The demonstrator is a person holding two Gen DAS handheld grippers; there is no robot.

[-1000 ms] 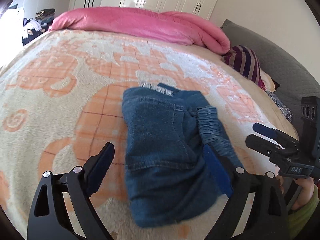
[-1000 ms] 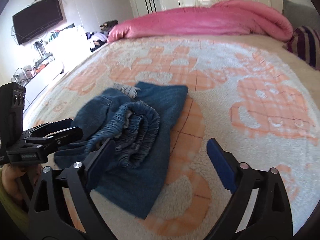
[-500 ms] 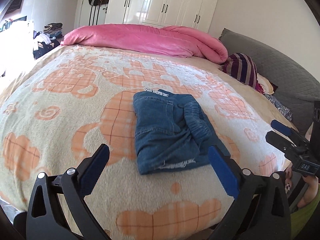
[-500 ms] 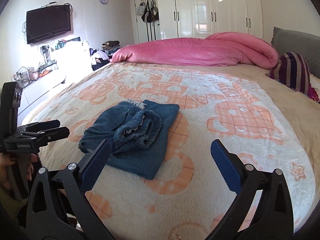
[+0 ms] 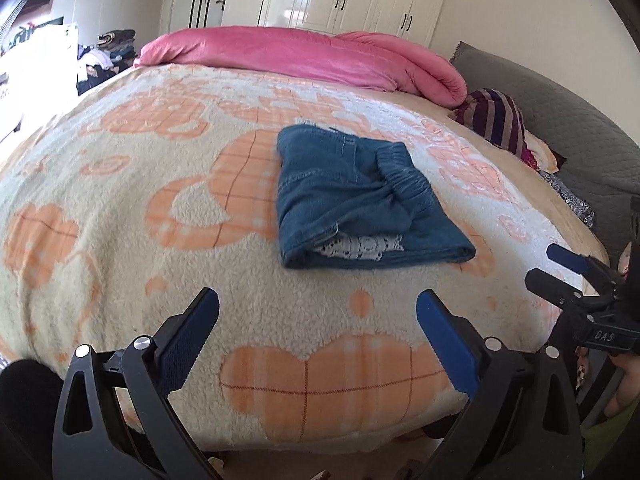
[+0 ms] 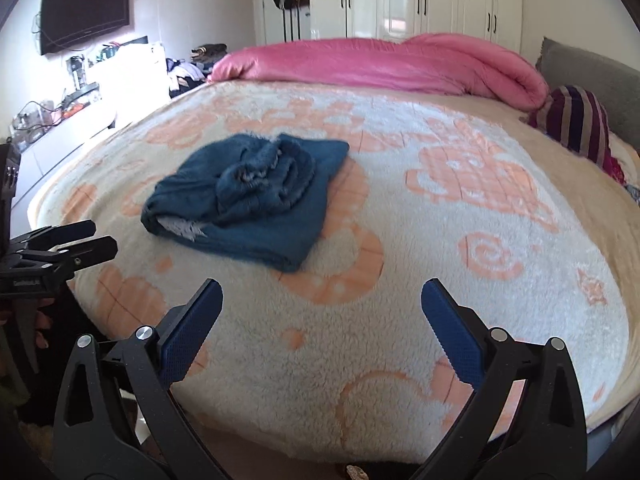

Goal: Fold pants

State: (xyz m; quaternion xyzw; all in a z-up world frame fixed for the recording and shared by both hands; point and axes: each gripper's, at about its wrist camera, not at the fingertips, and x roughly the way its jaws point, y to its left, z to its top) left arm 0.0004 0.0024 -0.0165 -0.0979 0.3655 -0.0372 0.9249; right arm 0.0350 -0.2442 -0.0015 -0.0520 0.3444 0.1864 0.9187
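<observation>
The blue denim pants (image 5: 352, 196) lie folded in a compact bundle on the cream and orange blanket (image 5: 120, 200), with the elastic waistband on top and white lining showing at the near edge. They also show in the right wrist view (image 6: 256, 196). My left gripper (image 5: 318, 344) is open and empty, held back over the bed's near edge. My right gripper (image 6: 322, 332) is open and empty, also back from the pants. The right gripper shows in the left wrist view (image 5: 560, 268), and the left gripper in the right wrist view (image 6: 76, 240).
A pink duvet (image 5: 304, 56) lies rolled along the far side of the bed. A striped pillow (image 5: 496, 120) and grey headboard (image 5: 568, 120) are at the right. White wardrobes (image 6: 420, 0) stand behind. A TV (image 6: 84, 16) and cluttered shelf are at the left.
Both grippers have pulled back away from the pants toward the bed's near edge. The pants stay folded on the blanket and now look smaller and farther off.
</observation>
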